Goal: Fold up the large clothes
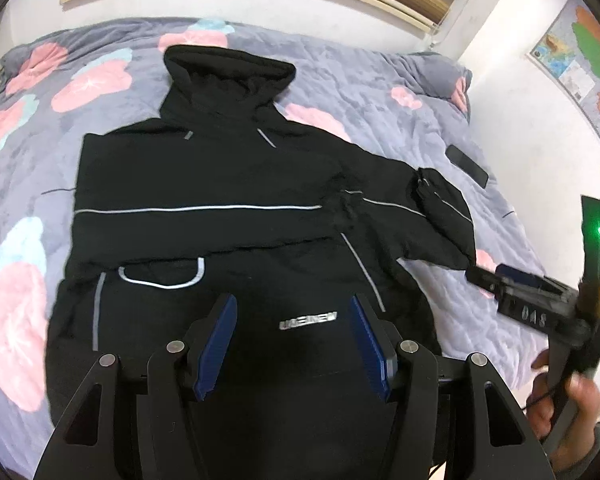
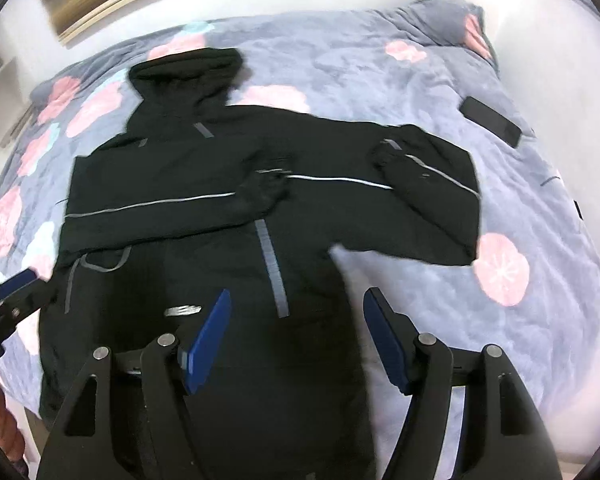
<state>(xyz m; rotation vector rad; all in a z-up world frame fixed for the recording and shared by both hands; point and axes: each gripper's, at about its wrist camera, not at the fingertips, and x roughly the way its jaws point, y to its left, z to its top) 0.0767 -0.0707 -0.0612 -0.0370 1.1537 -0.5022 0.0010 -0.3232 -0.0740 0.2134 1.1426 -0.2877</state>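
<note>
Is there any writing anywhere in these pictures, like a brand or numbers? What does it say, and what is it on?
Silver logo on the front of the black jacket: letters there, too blurred and seemingly upside down to read.
White characters on the body of the right gripper: look like "0 A S", seen at an angle, not certain.
Wall map: its print is too small to read.
Nothing else carries readable text.

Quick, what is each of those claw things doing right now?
Left gripper: open, holding nothing, above the black jacket.
Right gripper: open, holding nothing.
</note>
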